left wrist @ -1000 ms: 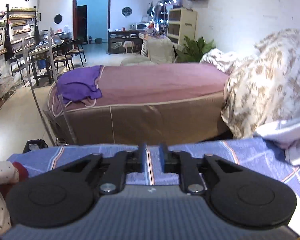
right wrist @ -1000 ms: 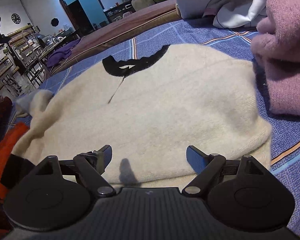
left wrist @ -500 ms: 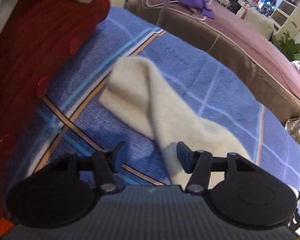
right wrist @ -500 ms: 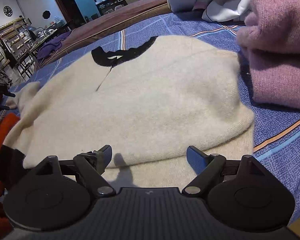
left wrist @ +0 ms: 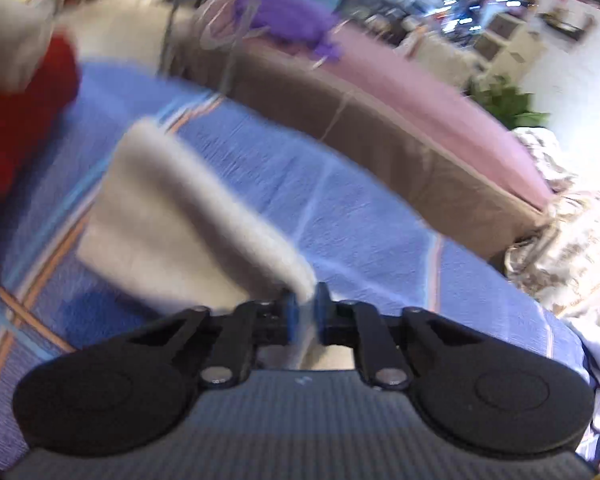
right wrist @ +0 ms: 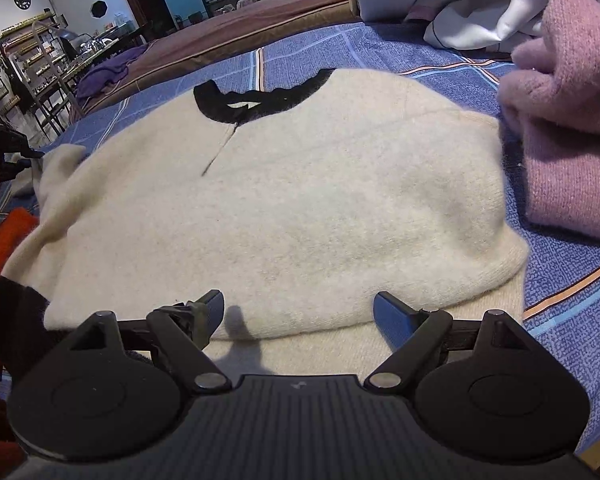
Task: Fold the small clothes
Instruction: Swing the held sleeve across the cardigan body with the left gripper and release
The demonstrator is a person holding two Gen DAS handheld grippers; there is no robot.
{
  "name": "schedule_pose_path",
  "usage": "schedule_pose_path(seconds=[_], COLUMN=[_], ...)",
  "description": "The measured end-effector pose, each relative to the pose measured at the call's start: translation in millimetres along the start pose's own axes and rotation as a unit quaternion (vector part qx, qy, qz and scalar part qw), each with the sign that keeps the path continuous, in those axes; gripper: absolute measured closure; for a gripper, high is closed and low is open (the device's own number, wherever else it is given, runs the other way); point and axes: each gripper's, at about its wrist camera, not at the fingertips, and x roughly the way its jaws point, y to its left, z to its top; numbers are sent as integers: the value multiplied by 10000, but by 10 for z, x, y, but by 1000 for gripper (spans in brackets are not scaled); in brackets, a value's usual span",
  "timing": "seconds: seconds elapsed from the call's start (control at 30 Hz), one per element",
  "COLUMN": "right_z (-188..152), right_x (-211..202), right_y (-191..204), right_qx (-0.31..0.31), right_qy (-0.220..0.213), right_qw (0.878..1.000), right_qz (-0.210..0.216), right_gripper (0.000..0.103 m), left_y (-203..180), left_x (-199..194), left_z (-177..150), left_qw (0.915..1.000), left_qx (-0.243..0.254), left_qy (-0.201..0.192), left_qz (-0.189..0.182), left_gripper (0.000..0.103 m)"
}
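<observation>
Left gripper (left wrist: 305,312) is pinching the cream sleeve (left wrist: 172,216) of one cream sweater (right wrist: 284,208), its two blue pads pressed together on the knit with only a thin fold of it between them. From the jaws that sleeve is running off toward 10 o'clock in the blurred left wrist view, lying across the blue plaid bedsheet (left wrist: 360,208). Right gripper (right wrist: 299,312) is hanging with its two fingers spread wide and nothing between them, hovering just over the sweater's lower hem at 6 o'clock of the garment. One sweater is lying flat on the bedsheet, its single black collar (right wrist: 260,100) pointing toward 12 o'clock. One pink knit (right wrist: 572,128) is sitting heaped at 3 o'clock, touching the sweater's edge. One red garment (left wrist: 16,128) is lying at 9 o'clock in the left wrist view. Beyond the bed, toward 12 o'clock, one second bed (left wrist: 400,120) with a mauve cover is carrying one purple cloth (left wrist: 288,20).
</observation>
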Motion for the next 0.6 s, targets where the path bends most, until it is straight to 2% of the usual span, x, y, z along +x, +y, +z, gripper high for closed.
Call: schedule_pose_path(seconds=[0.1,0.13,0.2,0.23,0.27,0.3,0.4,0.47,0.5,0.53,0.6], right_z=[-12,-12,-8,-7,-9,-14,-31,-45,-50,-55,-55], right_x=[0,-3,-19,-35,-53,-70,-97,-118,-125,-131,-141], right_y=[-33,-34,-28,-27,-26,-27,-40,-88,-113,-142,-184], right_qx=[75,80,78,80,87,92,96,199,245,301,369], right_qy=[-26,-43,-83,-108,-141,-166,-189,-225,-234,-236,-253], right_qw=[10000,9999,9999,9998,9997,9997,9996,9994,9993,9992,9989], right_qz=[60,78,108,131,158,180,196,178,161,134,154], right_gripper=[0,0,0,0,0,0,0,0,0,0,0], left_y=[-490,-680,-1135,-1291,-1475,-1672,-2108,-2276,-2305,-2277,-2128], left_x=[-531,-673,-978,-1073,-1138,-1185,-1252,-1205,-1154,-1084,-933], left_z=[-68,-133,-354,-458,-585,-781,-1527,-2133,-2405,-2724,-3096], left_qw=[9954,9912,9760,9719,9662,9564,9191,8882,8781,8701,8638], left_qx=[518,799,1582,1737,1893,2100,2904,3529,3712,3780,3635], left_qy=[-339,-343,-411,-385,-227,81,831,1379,1640,1994,2559], left_qz=[-737,-1002,-1436,-1542,-1734,-2030,-2529,-2600,-2537,-2455,-2371], left_gripper=[97,97,97,97,96,96,95,94,93,92,90])
